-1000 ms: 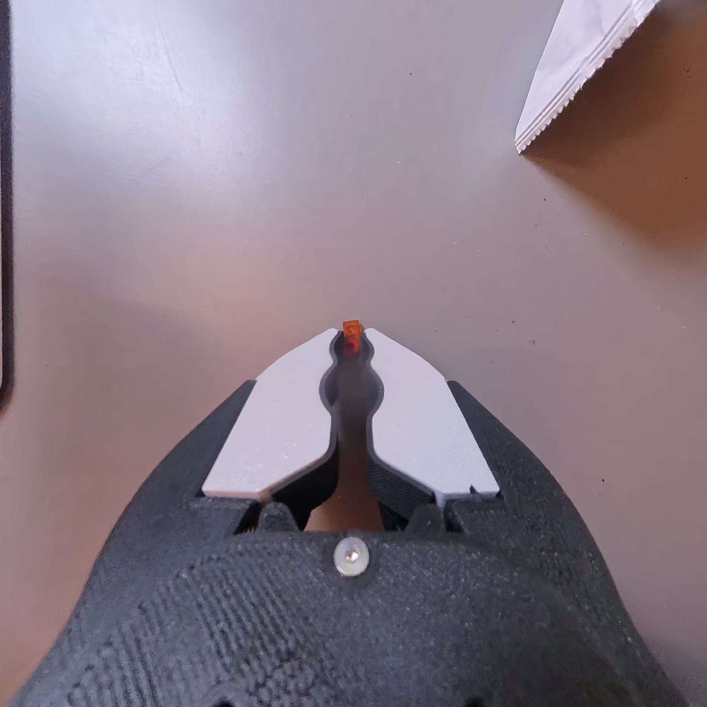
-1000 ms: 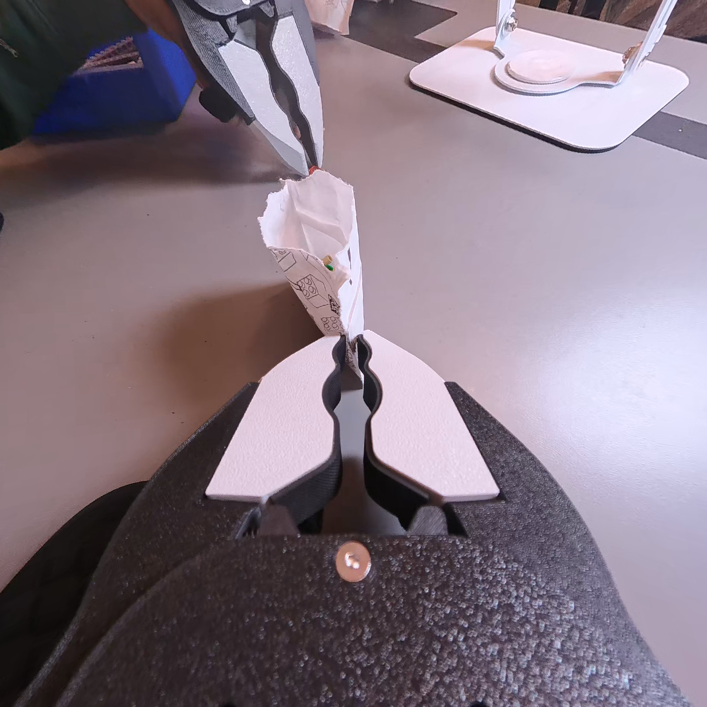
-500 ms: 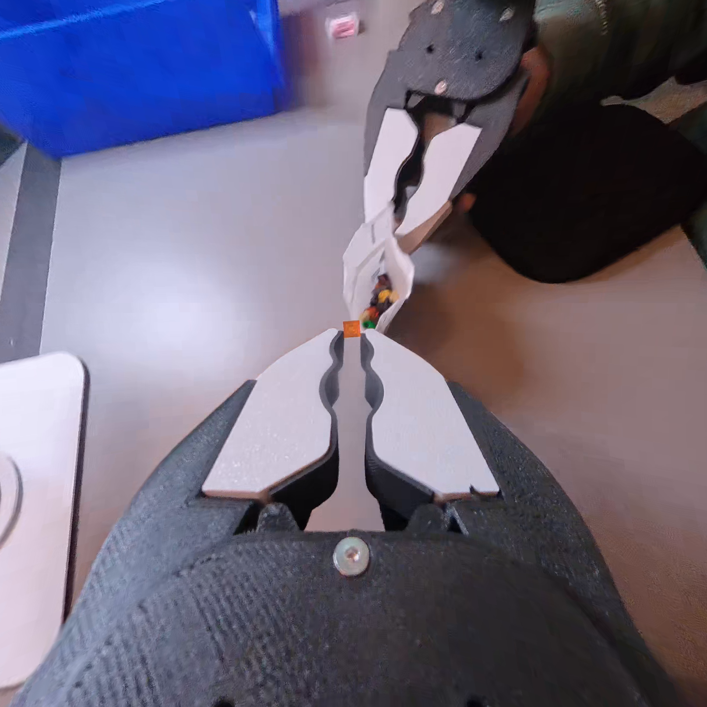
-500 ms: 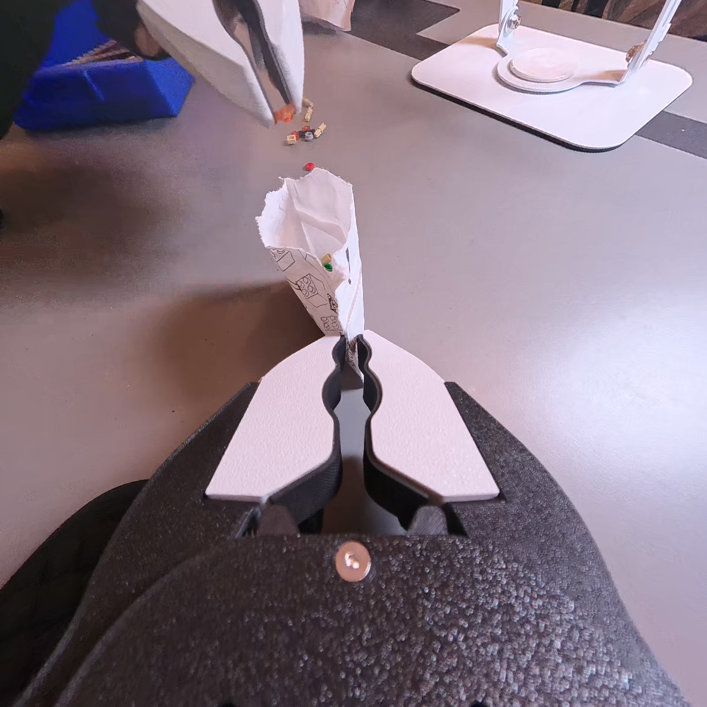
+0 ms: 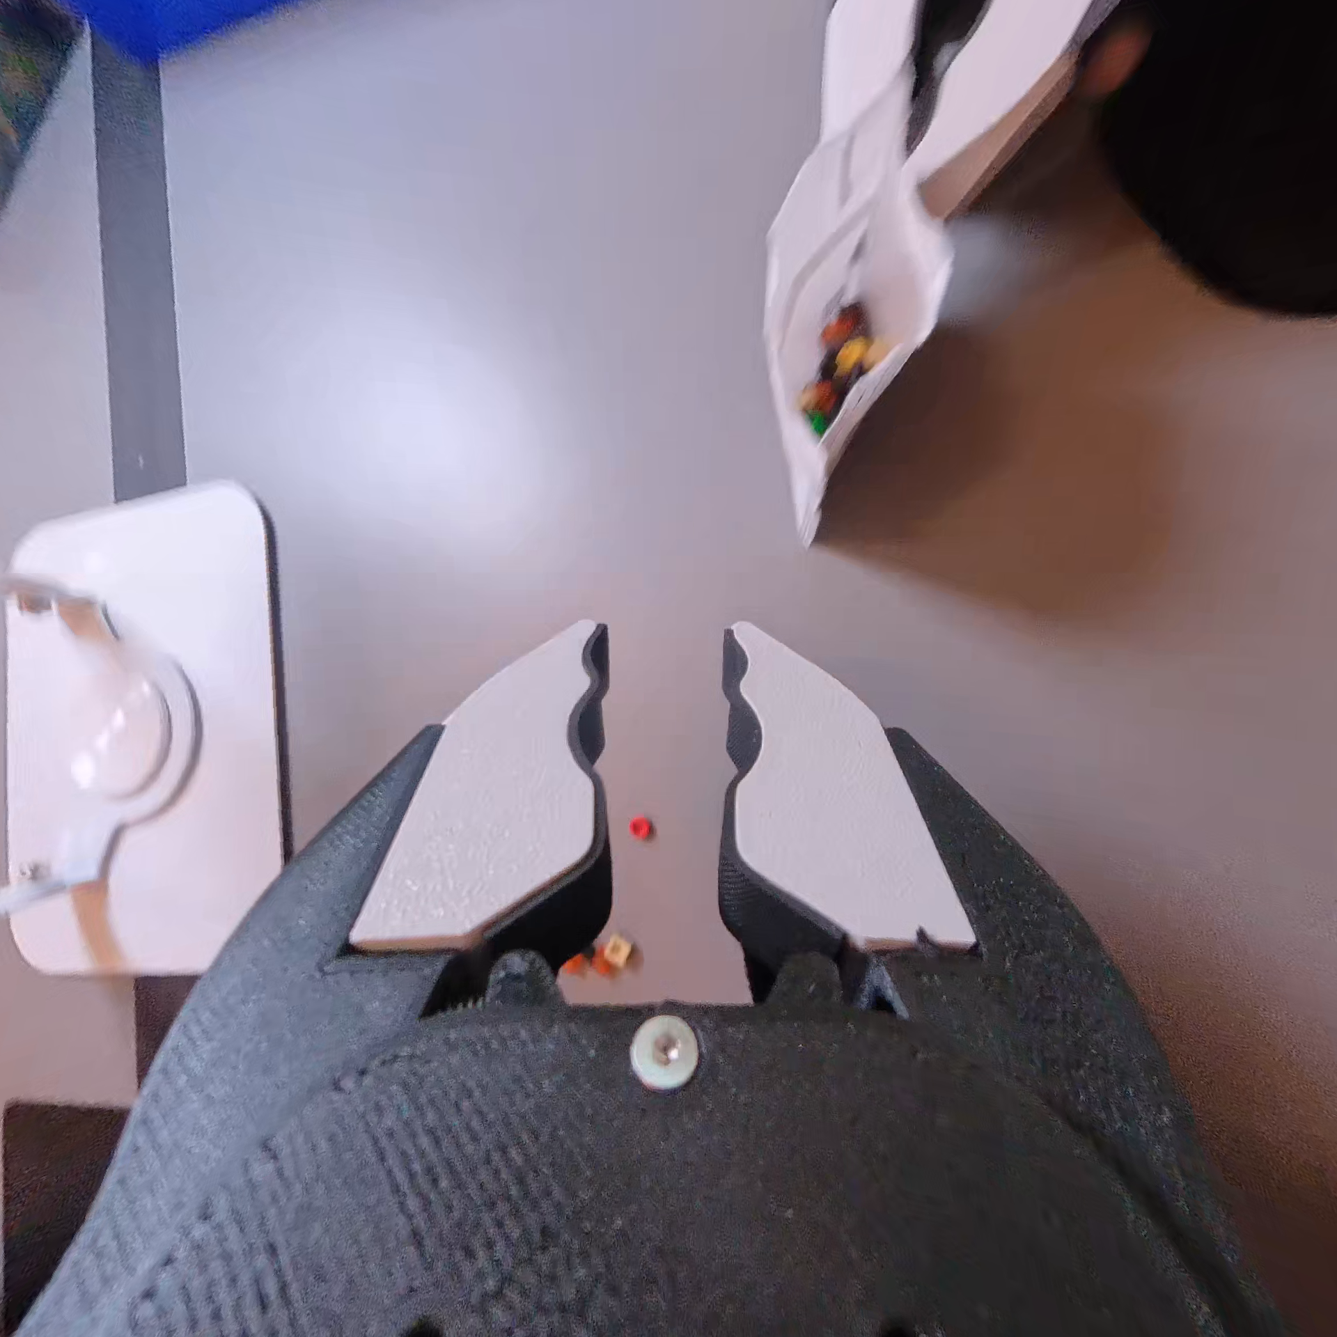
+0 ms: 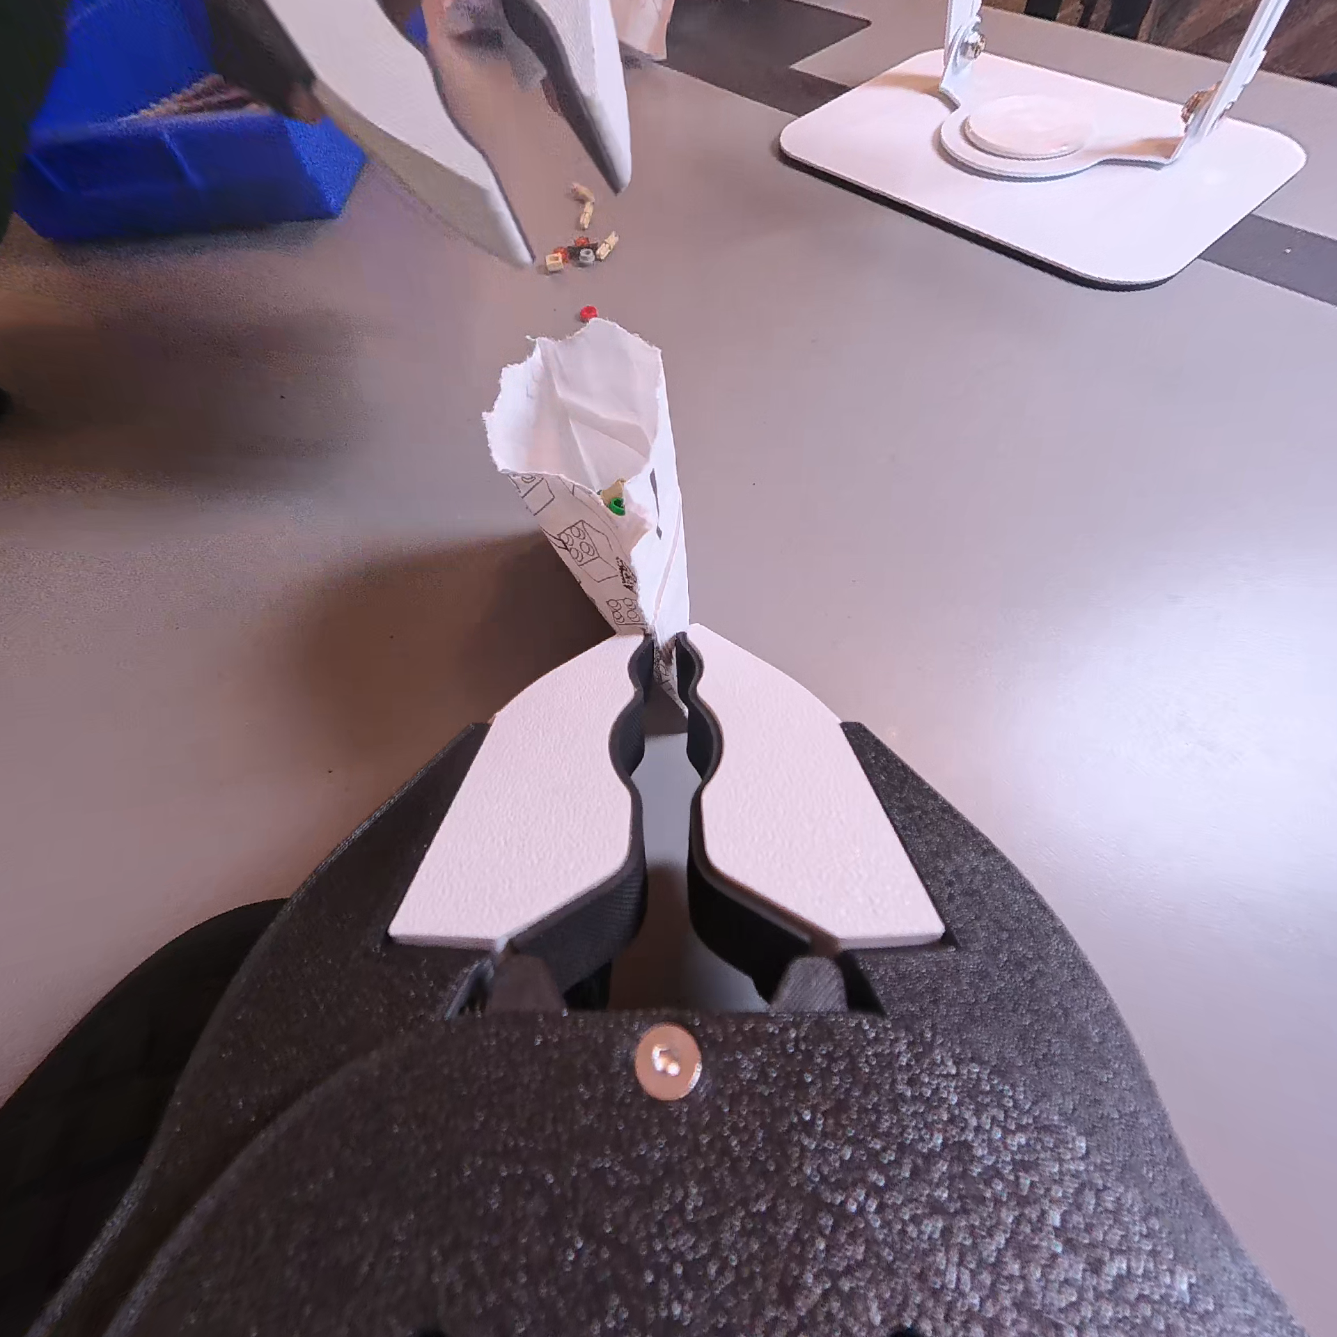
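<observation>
The fingers (image 5: 506, 781) of the left gripper (image 5: 665, 637) stand spread apart with only bare table between the tips. The right gripper (image 6: 662, 640) is clenched on the bottom corner of a torn white paper bag (image 6: 600, 434), both pads pressing the paper.

Counted: two grippers, one bag, one white stand (image 6: 1049, 166) and one blue bin (image 6: 181, 166). On the grey table (image 6: 1013, 506) lies one small round red piece (image 6: 588, 312) on its own, and beyond it a loose cluster of small bricks (image 6: 579, 249), roughly seven (tan, red-orange, dark and grey; too small for a firm count).

The fingers are flat, matte white plates with wavy black inner edges, set in rough, grainy black shells. The bag is thin, creased paper with a ragged torn mouth and line drawings of bricks on its side. The stand is a smooth, rounded rectangular plate with a round disc and shiny metal uprights.

The left wrist view looks into the bag's mouth, where a blurred heap of coloured bricks (image 5: 839, 362) sits; the right wrist view shows only a green and a tan piece (image 6: 613, 499) through a tear. The right wrist view alone shows the left gripper hanging just over the cluster.
</observation>
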Motion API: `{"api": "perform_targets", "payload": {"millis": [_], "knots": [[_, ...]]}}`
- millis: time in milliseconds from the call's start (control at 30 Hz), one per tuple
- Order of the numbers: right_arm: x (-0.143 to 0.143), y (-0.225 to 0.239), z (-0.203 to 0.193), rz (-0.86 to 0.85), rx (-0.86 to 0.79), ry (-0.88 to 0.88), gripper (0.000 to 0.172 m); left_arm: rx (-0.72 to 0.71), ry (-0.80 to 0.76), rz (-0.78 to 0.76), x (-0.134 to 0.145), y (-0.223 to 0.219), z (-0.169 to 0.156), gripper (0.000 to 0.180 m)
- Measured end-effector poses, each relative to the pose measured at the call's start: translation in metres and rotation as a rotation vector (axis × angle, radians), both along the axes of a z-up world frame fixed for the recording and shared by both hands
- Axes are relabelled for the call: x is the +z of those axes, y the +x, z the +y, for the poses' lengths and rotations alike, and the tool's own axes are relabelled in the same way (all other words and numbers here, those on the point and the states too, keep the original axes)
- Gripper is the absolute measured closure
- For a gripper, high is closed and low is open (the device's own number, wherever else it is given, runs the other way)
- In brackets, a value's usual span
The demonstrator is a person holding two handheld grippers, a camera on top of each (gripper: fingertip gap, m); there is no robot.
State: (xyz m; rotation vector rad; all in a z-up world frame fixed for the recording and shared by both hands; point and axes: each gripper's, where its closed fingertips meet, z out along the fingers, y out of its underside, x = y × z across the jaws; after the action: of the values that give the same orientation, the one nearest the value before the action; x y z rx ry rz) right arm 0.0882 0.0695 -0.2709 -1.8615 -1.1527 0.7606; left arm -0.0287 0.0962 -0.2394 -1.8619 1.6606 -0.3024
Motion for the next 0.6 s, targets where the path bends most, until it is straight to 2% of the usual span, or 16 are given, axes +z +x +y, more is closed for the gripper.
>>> {"api": "perform_targets", "payload": {"millis": [100,200,467,600], "knots": [[0.000,-0.001,0.000,-0.001,0.001,-0.004,0.166,0.110,-0.118,0.037,-0.029,-0.040,0.007,0.154],[-0.001,-0.001,0.000,-0.001,-0.002,-0.006,0.166,0.159,-0.156,0.087,-0.052,-0.062,0.011,0.156],[-0.001,-0.001,0.001,0.003,-0.003,-0.015,0.166,0.195,-0.248,0.100,-0.068,-0.073,0.014,0.162],[-0.001,-0.001,0.001,0.004,-0.003,-0.015,0.166,0.198,-0.285,0.059,-0.068,-0.071,0.014,0.171]]}}
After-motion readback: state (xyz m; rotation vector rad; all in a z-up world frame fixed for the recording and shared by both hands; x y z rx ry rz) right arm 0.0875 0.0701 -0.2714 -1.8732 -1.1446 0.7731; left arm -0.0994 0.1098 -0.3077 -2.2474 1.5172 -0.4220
